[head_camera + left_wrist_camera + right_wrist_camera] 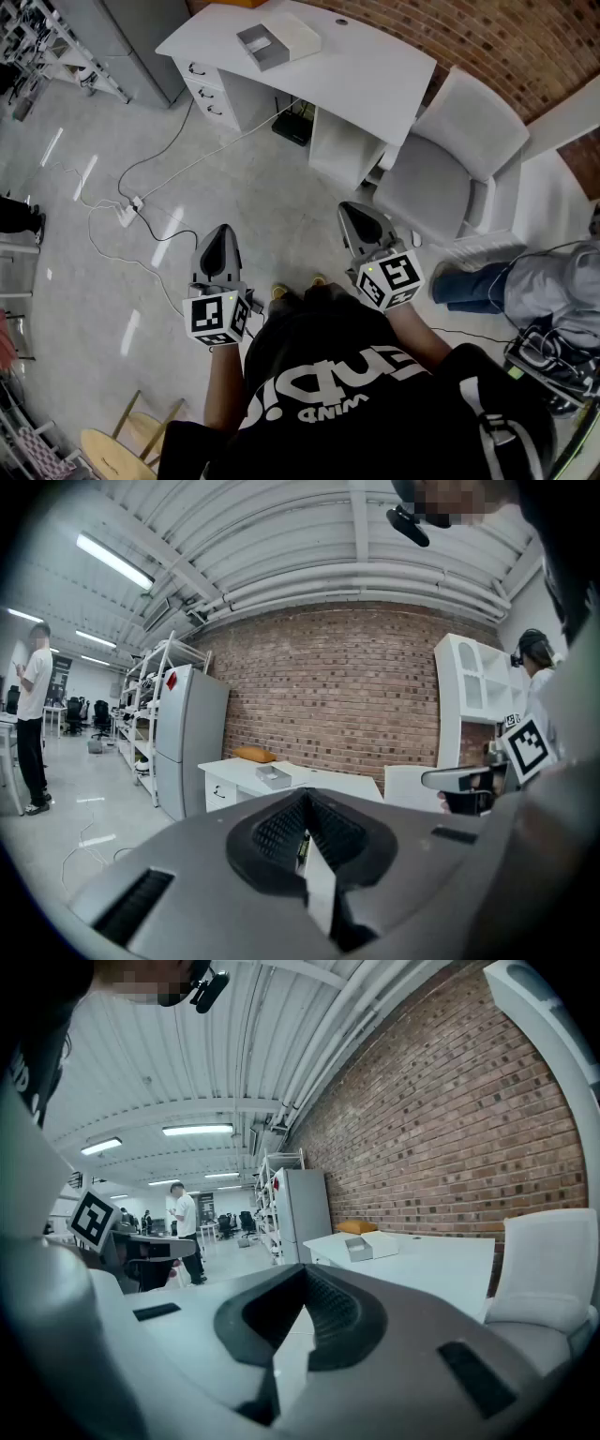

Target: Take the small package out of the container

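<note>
Standing well apart from the white surface (pixel 375 70), we hold the left gripper (pixel 222 232) and the right gripper (pixel 356 211) side by side, both with jaws pressed together on nothing. The grey container (pixel 260 45) rests on that surface, touching a white box (pixel 298 36). The small package itself we cannot make out.

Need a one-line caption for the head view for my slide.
Left gripper and right gripper, both shut and empty, held over the floor, well short of the container on the desk.

Two tools (pixel 222 231) (pixel 353 216), one desk (pixel 375 66) (one container (pixel 267 45)), one chair (pixel 469 131).
</note>
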A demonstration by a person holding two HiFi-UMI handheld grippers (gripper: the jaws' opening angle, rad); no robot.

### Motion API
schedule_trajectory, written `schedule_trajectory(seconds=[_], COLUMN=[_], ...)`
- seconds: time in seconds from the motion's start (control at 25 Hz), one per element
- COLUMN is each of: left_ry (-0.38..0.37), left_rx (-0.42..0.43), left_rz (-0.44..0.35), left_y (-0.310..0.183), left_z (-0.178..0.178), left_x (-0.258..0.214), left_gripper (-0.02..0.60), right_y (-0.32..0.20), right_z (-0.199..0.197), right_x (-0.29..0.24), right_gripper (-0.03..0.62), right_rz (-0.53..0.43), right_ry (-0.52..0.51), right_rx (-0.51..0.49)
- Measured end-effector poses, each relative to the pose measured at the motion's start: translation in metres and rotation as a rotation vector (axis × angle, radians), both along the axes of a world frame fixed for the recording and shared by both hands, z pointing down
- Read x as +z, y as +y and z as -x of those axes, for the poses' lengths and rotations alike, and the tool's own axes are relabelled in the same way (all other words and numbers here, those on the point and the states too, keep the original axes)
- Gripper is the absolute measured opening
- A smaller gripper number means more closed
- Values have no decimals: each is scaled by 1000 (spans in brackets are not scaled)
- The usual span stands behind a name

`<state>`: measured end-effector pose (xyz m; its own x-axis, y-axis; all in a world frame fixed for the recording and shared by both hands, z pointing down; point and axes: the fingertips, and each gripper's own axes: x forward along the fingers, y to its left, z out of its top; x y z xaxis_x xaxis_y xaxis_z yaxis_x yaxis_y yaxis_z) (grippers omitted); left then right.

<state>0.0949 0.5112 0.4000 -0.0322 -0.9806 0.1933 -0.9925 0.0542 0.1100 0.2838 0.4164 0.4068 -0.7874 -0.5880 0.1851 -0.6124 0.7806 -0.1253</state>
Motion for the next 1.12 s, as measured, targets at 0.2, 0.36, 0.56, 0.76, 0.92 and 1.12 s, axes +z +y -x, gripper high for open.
schedule_trajectory(seconds=[0.2,0.36,0.56,0.76,0.92,1.12], left_ry=[3,5,7,5,-2,12], left_rx=[7,11,23,46,72,88], left_rz=[7,14,22,27,17,21], left_y=[-6,-7,-2,-6,-7,-2], left_z=[2,6,15,29,38,52], left_x=[0,3,8,10,11,17], left_gripper=[5,5,5,5,5,5], right_y=[-4,-5,1,6,13,24], right_z=[5,10,13,22,30,43], right_x=[1,2,2,1,6,9], right_gripper=[-2,-2,-2,-2,-2,-2], right_rz=[-1,-2,-3,-14,-27,-24], right_ry=[5,1,-1,11,16,11], right_rx=[-3,2,26,45,69,95])
